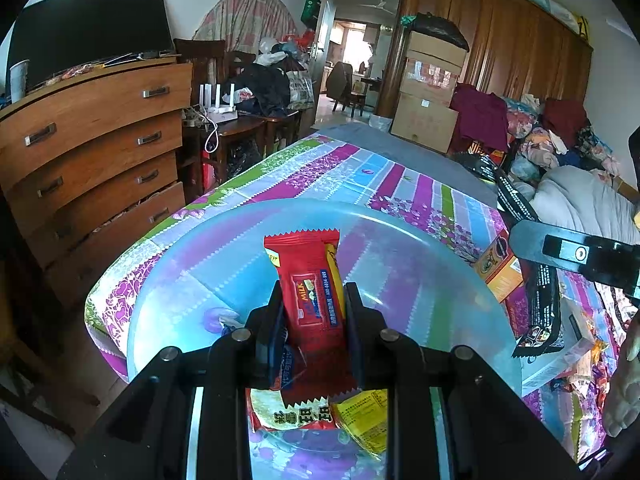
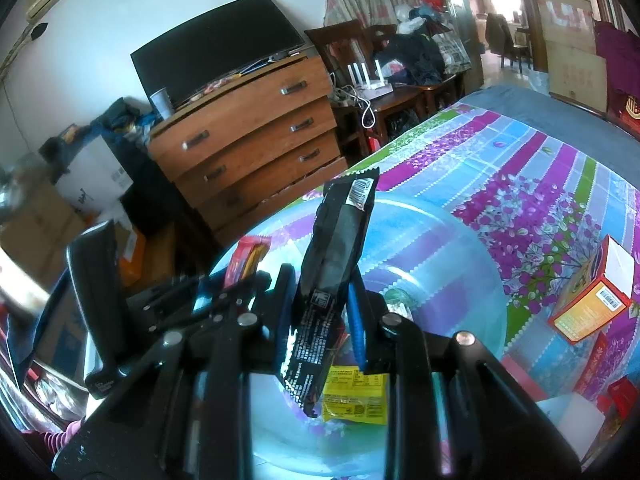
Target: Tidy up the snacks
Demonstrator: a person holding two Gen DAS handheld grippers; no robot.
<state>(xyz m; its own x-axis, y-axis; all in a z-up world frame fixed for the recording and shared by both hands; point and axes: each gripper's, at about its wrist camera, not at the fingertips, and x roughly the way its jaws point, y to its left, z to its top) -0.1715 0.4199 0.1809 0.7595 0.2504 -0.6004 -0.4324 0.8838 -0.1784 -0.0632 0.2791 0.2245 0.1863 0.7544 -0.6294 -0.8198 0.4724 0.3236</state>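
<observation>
Both grippers pinch a snack over the clear plastic basin (image 1: 168,272)

The left gripper (image 1: 312,312) clamps a red milk-candy packet (image 1: 314,280) upright above the basin, where a yellow packet (image 1: 366,416) and a red-and-white rice-cracker bag (image 1: 280,412) already lie; the right gripper (image 2: 322,312) squeezes a black snack pouch (image 2: 340,240) over the same basin. To finish well, I judge each should lower close to the bottom before parting its jaws, one at a time, so nothing bounces out onto the floral cloth (image 1: 400,184)

Both tongs (image 1: 312,300) (image 2: 320,304) clamped, angled downward
</observation>
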